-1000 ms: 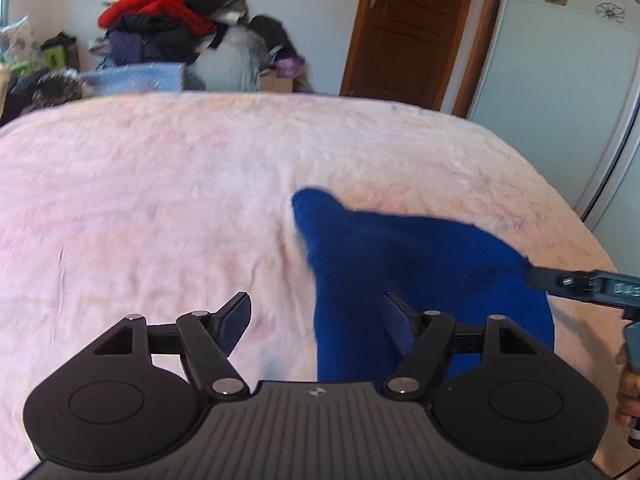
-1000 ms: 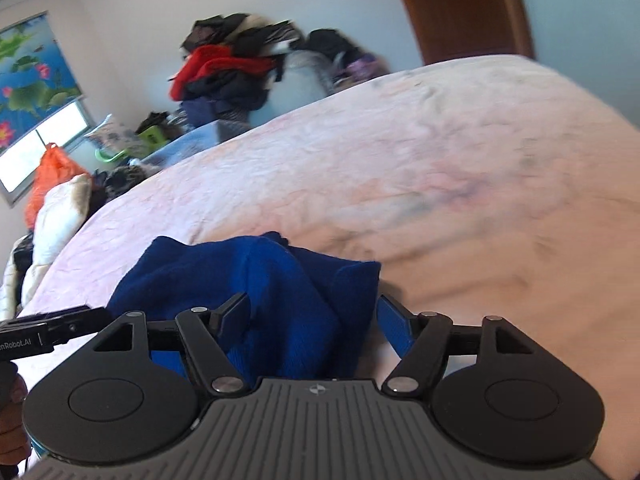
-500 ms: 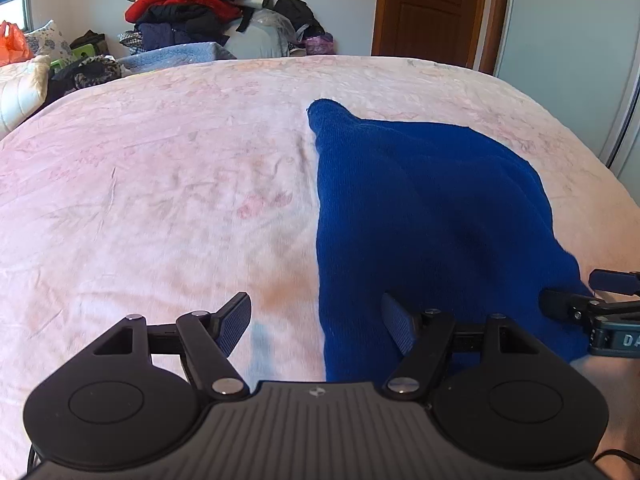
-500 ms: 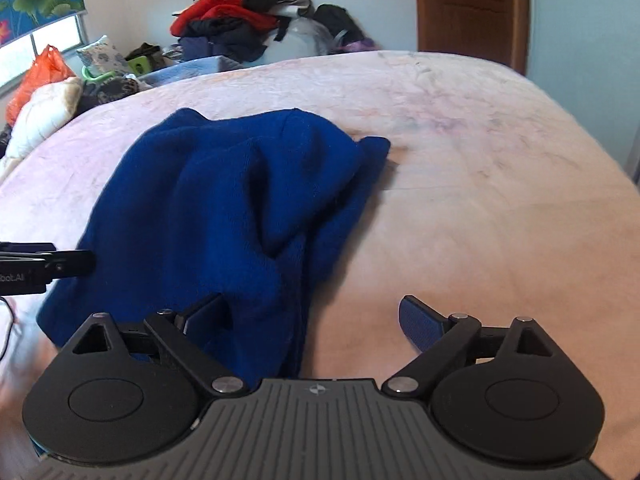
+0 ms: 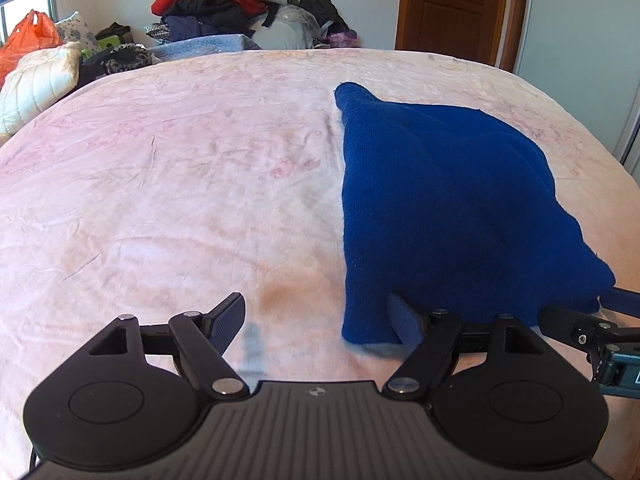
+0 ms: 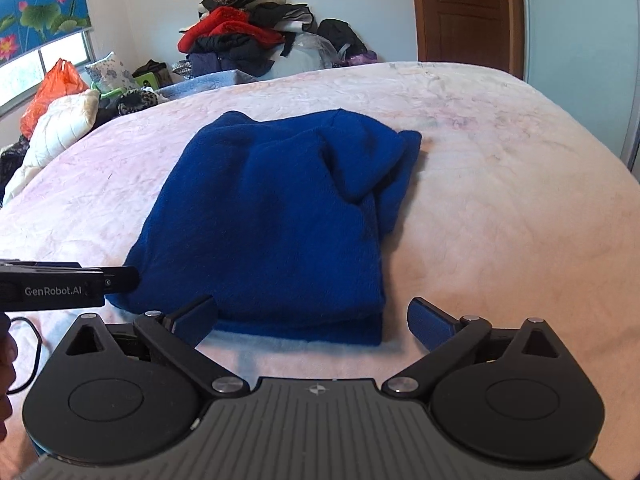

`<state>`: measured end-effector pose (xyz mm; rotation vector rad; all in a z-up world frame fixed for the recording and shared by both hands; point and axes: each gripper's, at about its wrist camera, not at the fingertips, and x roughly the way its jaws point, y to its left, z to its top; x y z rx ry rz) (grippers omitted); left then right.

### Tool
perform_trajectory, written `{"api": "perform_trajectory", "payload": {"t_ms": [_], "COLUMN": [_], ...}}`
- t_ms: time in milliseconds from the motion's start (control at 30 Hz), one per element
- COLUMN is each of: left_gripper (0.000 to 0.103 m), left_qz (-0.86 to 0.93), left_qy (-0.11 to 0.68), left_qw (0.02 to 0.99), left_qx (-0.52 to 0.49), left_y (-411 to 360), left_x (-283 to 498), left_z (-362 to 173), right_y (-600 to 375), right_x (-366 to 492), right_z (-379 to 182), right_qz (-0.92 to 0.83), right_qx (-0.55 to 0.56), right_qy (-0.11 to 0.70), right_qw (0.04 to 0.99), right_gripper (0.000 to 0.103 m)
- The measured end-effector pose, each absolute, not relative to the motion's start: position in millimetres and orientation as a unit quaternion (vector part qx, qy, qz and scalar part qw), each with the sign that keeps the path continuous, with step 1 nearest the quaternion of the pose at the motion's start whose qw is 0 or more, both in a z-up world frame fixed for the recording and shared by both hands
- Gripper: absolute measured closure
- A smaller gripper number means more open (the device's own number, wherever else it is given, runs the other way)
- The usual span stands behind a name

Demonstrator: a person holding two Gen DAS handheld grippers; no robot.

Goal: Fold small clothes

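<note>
A dark blue knitted garment (image 5: 448, 216) lies folded on the pink bedspread (image 5: 180, 184); in the right wrist view the garment (image 6: 272, 224) shows a doubled near edge and a loose fold at its far right. My left gripper (image 5: 316, 320) is opening, and the garment's near left corner lies just inside its right finger (image 5: 404, 322), unpressed. My right gripper (image 6: 314, 322) is also opening, very wide, with the garment's near edge between its fingers but not gripped. Each gripper shows in the other's view: the right gripper (image 5: 580, 320) and the left gripper (image 6: 120, 276).
Beyond the far side of the bed sits a pile of clothes (image 5: 224, 12). An orange bag (image 6: 52, 88) and a white pillow (image 5: 36, 80) are at the left. A wooden door (image 5: 452, 8) and a pale wardrobe (image 5: 580, 32) stand at the right.
Both grippers have drawn back toward the near edge of the bed. The right jaws widened and let the garment go; it now lies spread flat. The left jaws widened slightly.
</note>
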<state>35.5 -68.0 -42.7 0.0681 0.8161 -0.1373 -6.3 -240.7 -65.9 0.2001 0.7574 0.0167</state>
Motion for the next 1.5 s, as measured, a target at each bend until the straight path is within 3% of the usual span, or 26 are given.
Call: {"api": "perform_trajectory", "payload": {"t_ms": [567, 767, 1500], "left_gripper": [0.014, 0.000, 0.000], "left_qz": [-0.059, -0.037, -0.044], "left_qy": [0.340, 0.330, 0.333], "left_qw": [0.936, 0.941, 0.941], "left_qx": [0.063, 0.060, 0.030], "left_y": [-61, -60, -48], "left_x": [-7, -9, -6], "left_z": [-68, -73, -78], "right_y": [-218, -203, -207], "right_x": [-32, -31, -29], "right_z": [-80, -90, -93], "right_qz": [-0.024, -0.031, -0.032], "right_qx": [0.063, -0.006, 0.008], "right_qy": [0.373, 0.357, 0.350], "right_qw": [0.926, 0.934, 0.936], "right_gripper": [0.000, 0.000, 0.000]}}
